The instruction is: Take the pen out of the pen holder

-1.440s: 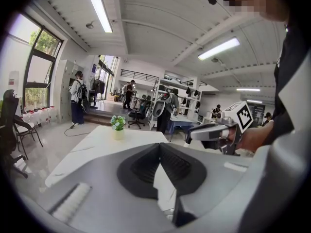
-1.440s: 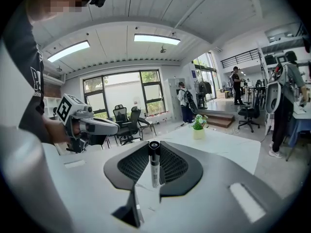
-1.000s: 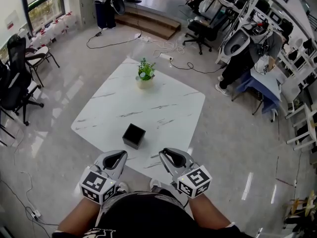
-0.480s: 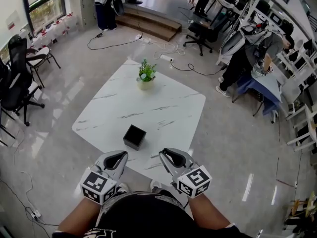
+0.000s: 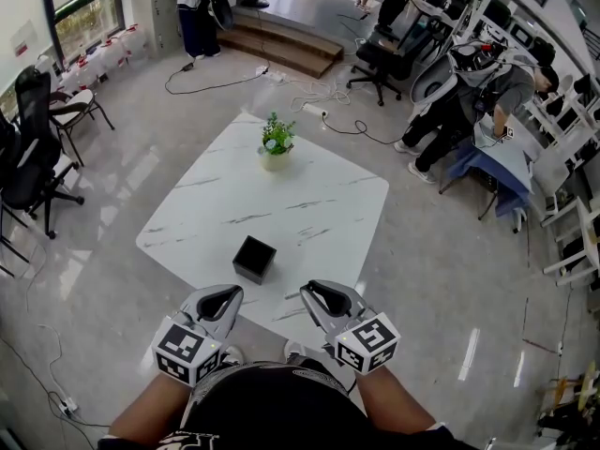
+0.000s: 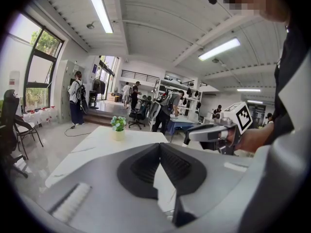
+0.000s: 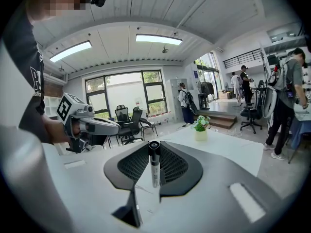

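Left tongs (image 6: 160, 147): jaws closed tip to tip with nothing between them; held low over the near edge of the tabletop (image 5: 309, 204), marker cube toward the person.
Right tongs (image 7: 154, 148): jaws closed on the pen (image 7: 154, 166), which is pinched between the two ribbed pads.
Pen, orientation: upright along the line where the jaws meet, dark round end at the jaw tips, paler barrel running down toward the camera; the print on the barrel is too small to read.
Pen, location: outside the pen holder (image 5: 254, 258), gripped in the right tongs over the near edge of the tabletop.
Pen holder: black square open-topped box standing on the tabletop near its front edge. It is ahead of both tongs, nearer the left pair and touching neither; its inside is too dark to read.
Tabletop: white with grey marble veining, set cornerwise to the person.
Potted plant (image 5: 275, 144): small green plant with pale flowers in a cream pot, on the far part of the tabletop, well apart from the pen holder.
Tongs, mutual position: side by side and apart, both pointing across the tabletop; each appears in the other's gripper view.
Surroundings: glossy floor, black office chairs (image 5: 28, 157) at the left, a person (image 5: 469, 92) bent over a desk at the far right.
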